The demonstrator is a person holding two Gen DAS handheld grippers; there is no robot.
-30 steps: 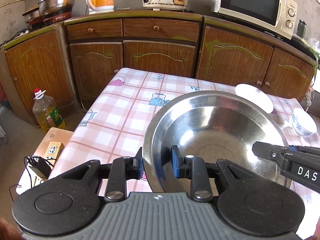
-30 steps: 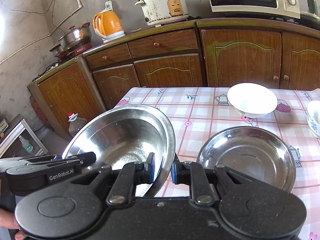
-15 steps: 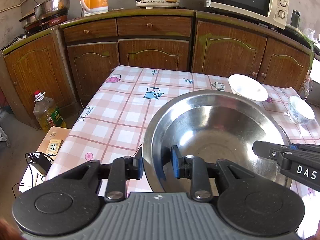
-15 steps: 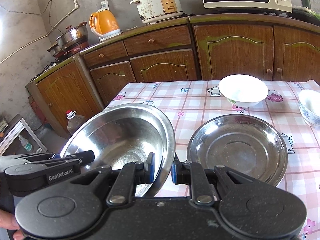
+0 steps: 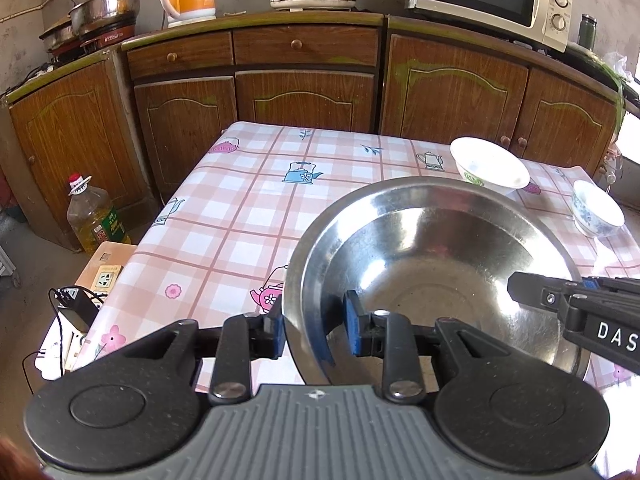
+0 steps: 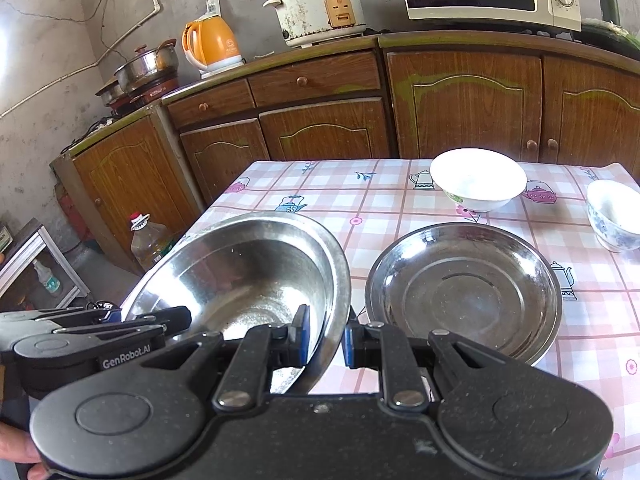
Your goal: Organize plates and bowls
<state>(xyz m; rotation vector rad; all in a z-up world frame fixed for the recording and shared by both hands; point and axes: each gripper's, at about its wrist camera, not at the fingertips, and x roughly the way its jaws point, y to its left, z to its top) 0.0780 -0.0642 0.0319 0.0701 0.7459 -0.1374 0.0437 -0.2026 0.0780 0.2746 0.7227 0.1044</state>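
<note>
Both grippers grasp one steel bowl (image 6: 256,276) above the checked tabletop (image 5: 248,216): the left gripper (image 5: 314,330) jaws clench its left rim, the right gripper (image 6: 325,338) jaws its right rim. A steel plate (image 6: 464,292) lies just beside it, with two white bowls beyond.

Steel bowl held over the checked worktop

The left claw (image 5: 314,330) grips the near-left rim of the steel bowl (image 5: 432,268); the right claw (image 5: 520,286) reaches in from the right. A white bowl (image 5: 490,166) and a patterned bowl (image 5: 596,208) sit far right.
</note>
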